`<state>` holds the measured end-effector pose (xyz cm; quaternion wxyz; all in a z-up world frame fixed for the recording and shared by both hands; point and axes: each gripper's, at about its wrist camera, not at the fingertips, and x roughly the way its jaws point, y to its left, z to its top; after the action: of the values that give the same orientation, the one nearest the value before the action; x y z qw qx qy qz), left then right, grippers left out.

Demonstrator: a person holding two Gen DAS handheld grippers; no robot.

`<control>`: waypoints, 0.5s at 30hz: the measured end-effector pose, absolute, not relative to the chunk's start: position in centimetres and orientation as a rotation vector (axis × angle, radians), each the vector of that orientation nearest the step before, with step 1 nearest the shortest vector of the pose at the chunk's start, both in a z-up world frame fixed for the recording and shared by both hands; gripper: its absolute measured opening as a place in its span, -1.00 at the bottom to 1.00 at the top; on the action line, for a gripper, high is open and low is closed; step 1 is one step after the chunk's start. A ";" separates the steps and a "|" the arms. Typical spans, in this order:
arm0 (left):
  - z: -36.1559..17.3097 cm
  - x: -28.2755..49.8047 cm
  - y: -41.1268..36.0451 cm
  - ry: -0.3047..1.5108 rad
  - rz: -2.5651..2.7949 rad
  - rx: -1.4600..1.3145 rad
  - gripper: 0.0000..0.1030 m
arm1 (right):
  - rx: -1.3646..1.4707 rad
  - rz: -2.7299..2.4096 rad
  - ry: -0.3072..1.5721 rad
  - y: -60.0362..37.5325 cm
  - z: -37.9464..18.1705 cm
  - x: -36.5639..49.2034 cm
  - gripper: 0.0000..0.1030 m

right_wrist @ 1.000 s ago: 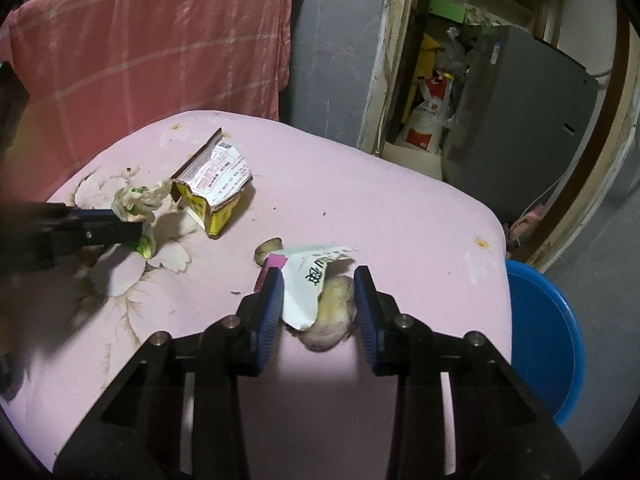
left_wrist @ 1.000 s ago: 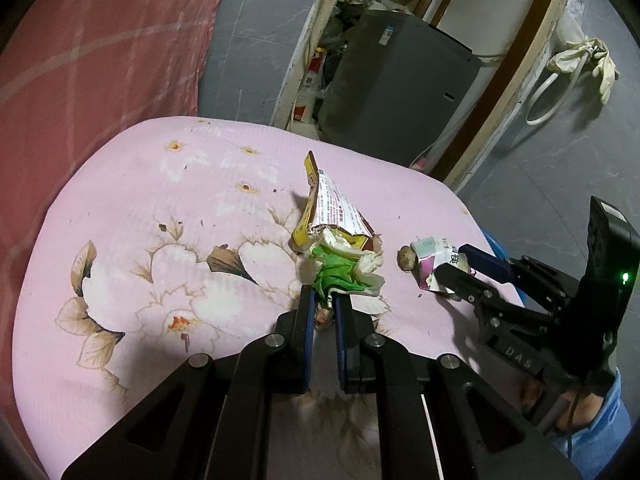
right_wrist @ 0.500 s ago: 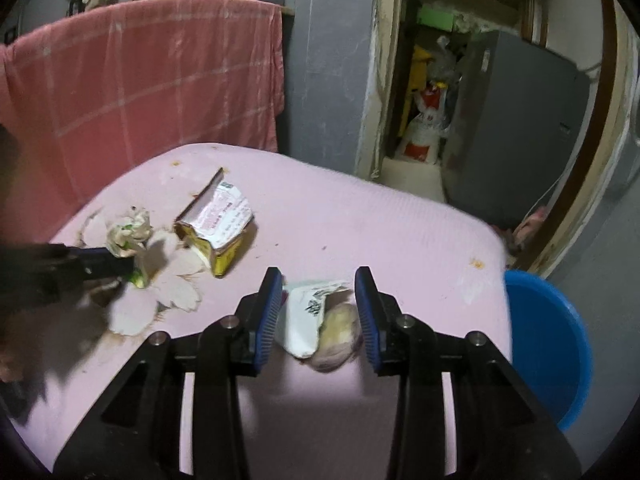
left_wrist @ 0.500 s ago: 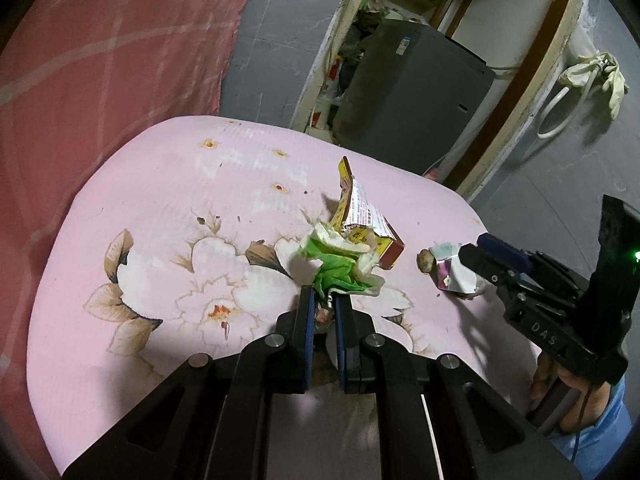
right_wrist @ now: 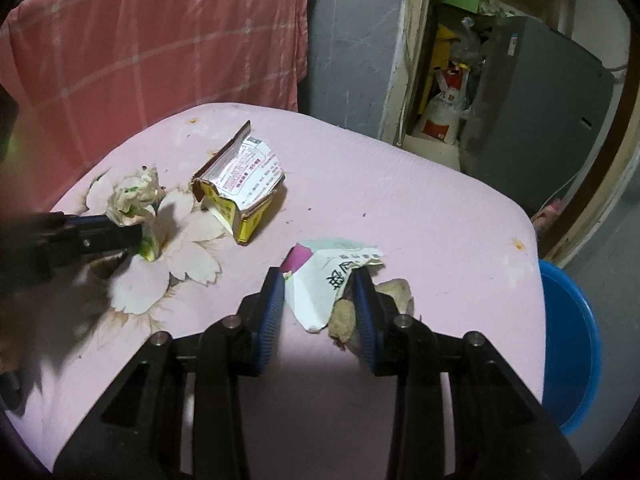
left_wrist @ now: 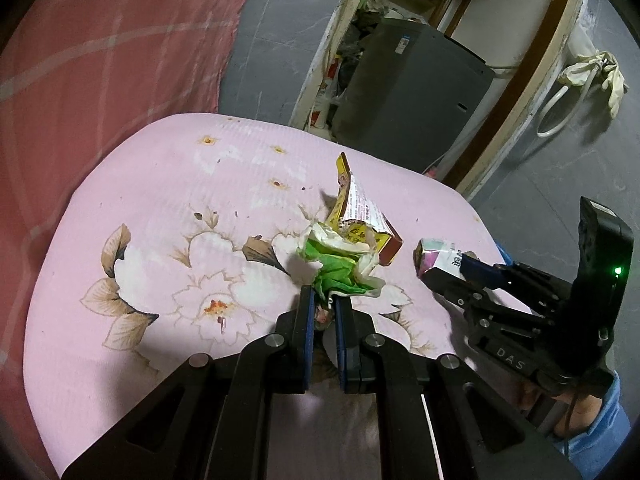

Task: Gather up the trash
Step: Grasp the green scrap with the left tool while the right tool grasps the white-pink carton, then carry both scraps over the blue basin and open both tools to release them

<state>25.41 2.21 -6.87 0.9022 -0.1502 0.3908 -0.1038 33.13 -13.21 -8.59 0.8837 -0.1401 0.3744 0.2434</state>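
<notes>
My left gripper (left_wrist: 323,304) is shut on a crumpled green and white wrapper (left_wrist: 340,264), held above the pink floral table (left_wrist: 160,208); the wrapper also shows in the right wrist view (right_wrist: 134,196). My right gripper (right_wrist: 320,292) is shut on a torn white carton scrap (right_wrist: 324,280) with a brownish lump (right_wrist: 344,316) beside it; the scrap shows in the left wrist view (left_wrist: 434,256). A torn yellow carton (right_wrist: 240,188) lies on the table between them, also seen in the left wrist view (left_wrist: 360,216).
A blue basin (right_wrist: 572,344) stands on the floor past the table's right edge. A red checked cloth (right_wrist: 160,52) hangs behind the table. A grey appliance (left_wrist: 408,84) and a cluttered doorway with bags (right_wrist: 444,112) lie beyond.
Both grippers have lifted and drawn back with their trash. The carton scrap and lump left the table surface; the wrapper rose off the tablecloth.
</notes>
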 end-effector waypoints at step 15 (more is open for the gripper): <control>-5.5 24.3 -1.2 0.767 -0.280 -0.269 -0.86 | -0.142 0.527 0.619 -15.7 -6.6 30.1 -0.98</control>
<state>24.32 -1.21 -5.53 0.9090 -0.1303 0.3719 -0.1356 30.09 -15.74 -6.63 0.9160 -0.0692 0.3009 0.2563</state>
